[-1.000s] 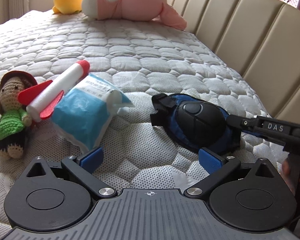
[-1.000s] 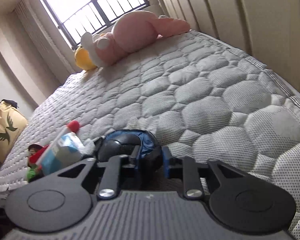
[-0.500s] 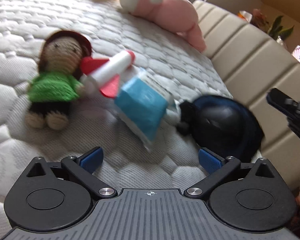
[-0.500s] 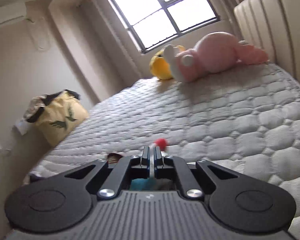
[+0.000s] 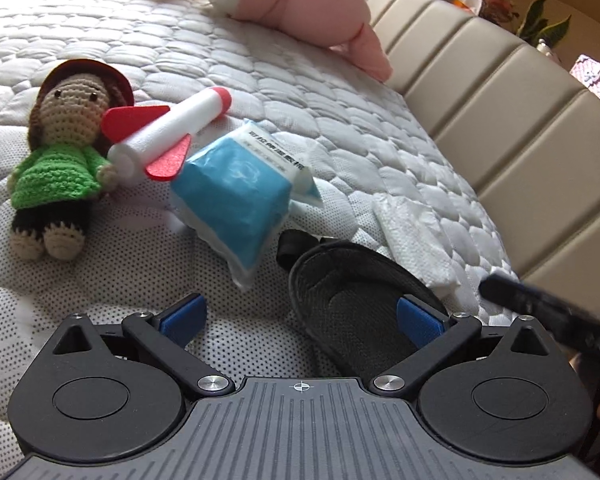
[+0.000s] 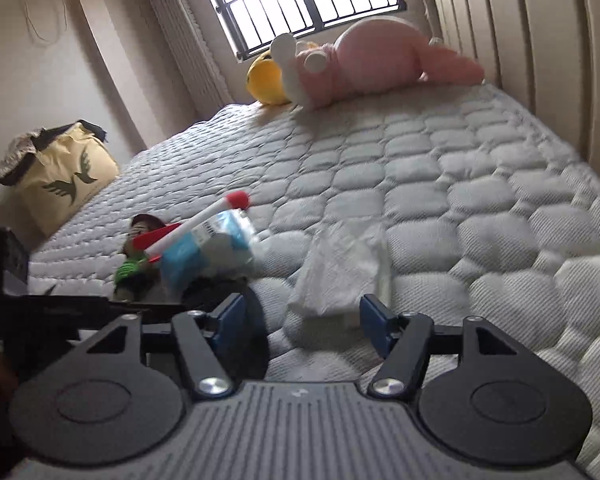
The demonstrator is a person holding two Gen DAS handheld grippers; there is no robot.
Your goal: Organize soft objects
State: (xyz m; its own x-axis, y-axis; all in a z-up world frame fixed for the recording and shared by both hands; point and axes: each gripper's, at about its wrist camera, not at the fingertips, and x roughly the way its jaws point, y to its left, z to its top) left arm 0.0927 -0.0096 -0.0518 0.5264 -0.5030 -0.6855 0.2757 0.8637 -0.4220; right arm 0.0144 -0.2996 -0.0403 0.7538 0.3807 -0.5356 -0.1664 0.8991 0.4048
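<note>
On the quilted white mattress (image 5: 340, 128), the crumpled white tissue sheet (image 6: 340, 268) lies just beyond the right tongs (image 6: 304, 320), spread and empty, long axis running near to far. The left tongs (image 5: 300, 316), also spread, straddle the black padded eye mask (image 5: 356, 304).

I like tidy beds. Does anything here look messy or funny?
Yes. The white foam rocket with red fins lies tilted across the crocheted doll in a green sweater and the blue tissue pack. A crumpled white tissue lies loose.
</note>
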